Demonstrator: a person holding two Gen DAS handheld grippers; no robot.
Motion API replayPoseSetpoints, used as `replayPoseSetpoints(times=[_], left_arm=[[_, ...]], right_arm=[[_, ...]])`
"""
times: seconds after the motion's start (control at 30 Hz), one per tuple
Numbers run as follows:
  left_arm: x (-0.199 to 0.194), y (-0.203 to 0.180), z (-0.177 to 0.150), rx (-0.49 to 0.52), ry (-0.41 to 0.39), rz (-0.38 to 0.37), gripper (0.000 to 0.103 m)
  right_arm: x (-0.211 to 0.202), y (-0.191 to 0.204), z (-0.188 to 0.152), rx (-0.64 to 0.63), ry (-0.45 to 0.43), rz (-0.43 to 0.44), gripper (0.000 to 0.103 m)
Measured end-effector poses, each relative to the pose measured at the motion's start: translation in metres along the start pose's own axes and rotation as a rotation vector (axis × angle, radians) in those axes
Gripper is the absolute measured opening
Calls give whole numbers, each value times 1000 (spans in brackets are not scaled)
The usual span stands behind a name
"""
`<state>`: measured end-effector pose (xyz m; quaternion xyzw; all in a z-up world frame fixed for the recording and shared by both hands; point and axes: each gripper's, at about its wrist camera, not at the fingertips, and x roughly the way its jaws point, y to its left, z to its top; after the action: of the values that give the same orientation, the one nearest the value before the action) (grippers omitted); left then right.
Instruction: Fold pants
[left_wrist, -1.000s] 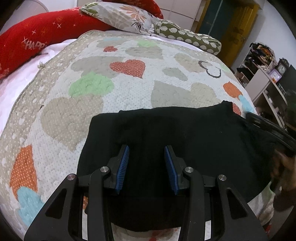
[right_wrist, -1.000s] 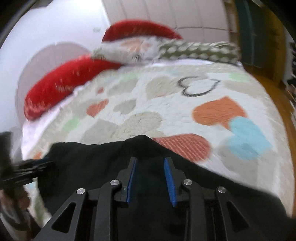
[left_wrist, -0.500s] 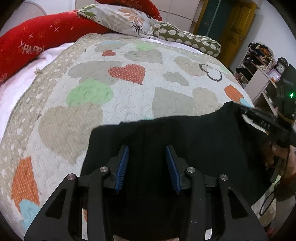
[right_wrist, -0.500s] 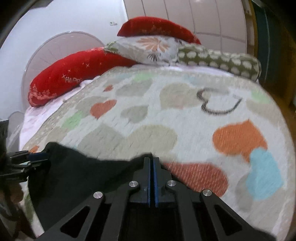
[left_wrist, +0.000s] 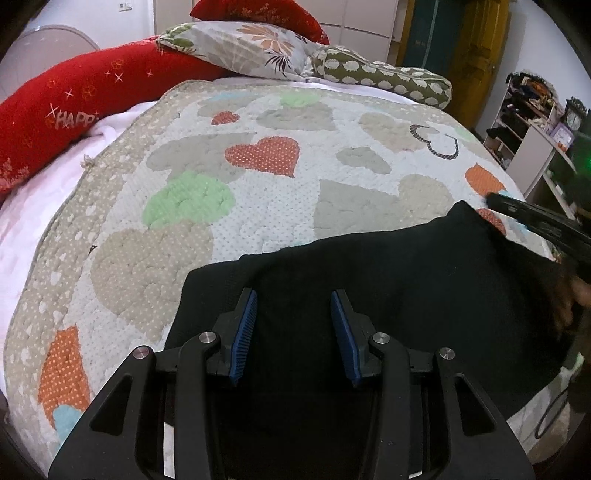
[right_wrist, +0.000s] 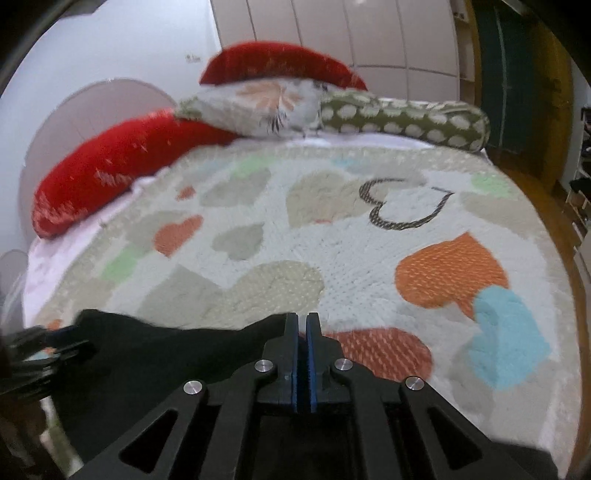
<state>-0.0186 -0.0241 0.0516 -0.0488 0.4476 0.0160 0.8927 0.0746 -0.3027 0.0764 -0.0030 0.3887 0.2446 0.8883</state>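
Note:
Black pants (left_wrist: 369, 295) lie folded on the near part of a heart-patterned quilt (left_wrist: 258, 206). My left gripper (left_wrist: 293, 295) hovers over their left part, jaws apart, blue pads (left_wrist: 243, 325) clear of the fabric. My right gripper (right_wrist: 302, 317) is shut, its pads pinching the far right corner of the pants (right_wrist: 166, 354), which peaks up to the fingertips. In the left wrist view the right gripper (left_wrist: 496, 199) reaches in from the right at that raised corner. The left gripper (right_wrist: 55, 343) shows at the left edge of the right wrist view.
Red pillows (left_wrist: 74, 110), a floral pillow (left_wrist: 251, 48) and a green bolster (left_wrist: 388, 81) line the head of the bed. Shelves (left_wrist: 532, 122) with clutter stand to the right, beside a wooden floor (right_wrist: 535, 192). A person's hand (left_wrist: 576, 295) holds the right gripper.
The right gripper's jaws, open over the pants a second ago, have shut on the pants' far corner. The left gripper has stayed open over the fabric.

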Motion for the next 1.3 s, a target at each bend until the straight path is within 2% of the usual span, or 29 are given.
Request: replayPoseSetpoints(times=[0.1,0.17,0.23,0.5,0.53,0.67,0.83,1.13,1.3], left_arm=[[-7,0,-1,-10,-12,-5,41],[-10,-2,-2,-12,-18,-3,41],[-15,-5,-4,-10,-22,-5,41],[-24,-2,-17,-15,-40,2,41],[-22,1,-20,-23,-32,8,41],[-16,6,-28,-42,-29,1,41],[-17,0,-29,-15,-29,20,41],[-38,-30,-19,28,-58,-66,41],[-24,-51,-18,64,-33,-61,41]], right_arm=[[-23,2,-15,42,-1,43,13],[-31,4,-30,65,10,60,22],[-36,10,-45,61,34,60,23],[-45,12,-86,80,54,27,24],[-43,9,-87,85,60,21,24],[-34,-6,-90,75,64,-100,24],[-32,-30,-84,162,46,-106,24],[-93,-34,-102,183,-18,-123,24],[-115,-51,-118,212,-18,-175,26]])
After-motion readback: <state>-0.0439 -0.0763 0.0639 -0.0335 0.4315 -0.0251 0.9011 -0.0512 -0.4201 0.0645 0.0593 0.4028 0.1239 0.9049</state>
